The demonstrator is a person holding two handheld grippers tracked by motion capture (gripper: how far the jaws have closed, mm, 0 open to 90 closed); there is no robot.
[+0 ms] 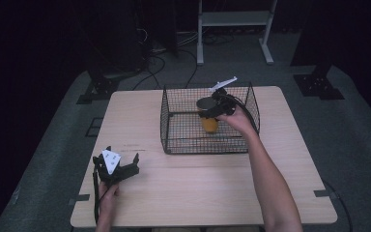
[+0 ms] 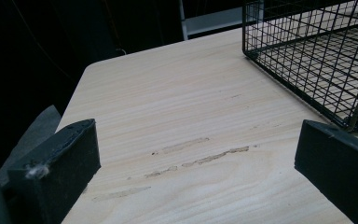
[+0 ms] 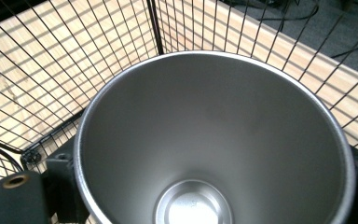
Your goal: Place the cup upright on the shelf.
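Note:
An orange cup (image 1: 209, 123) with a bare steel inside (image 3: 205, 140) stands upright within the black wire basket (image 1: 174, 145). My right gripper (image 1: 211, 112) reaches over the basket's right wall and is shut on the cup near its rim. Its black jaws flank the cup at the bottom corners of the right gripper view. I cannot tell whether the cup's base touches the basket floor. My left gripper (image 1: 122, 153) rests on the table (image 1: 198, 193) at the front left. It is open, with bare wood between its fingers (image 2: 196, 154).
The basket (image 2: 307, 60) stands at the back middle of the wooden table, its mesh walls (image 3: 51, 70) close around the cup. Dark floor, cables and a white metal stand (image 1: 234, 19) lie beyond the far edge.

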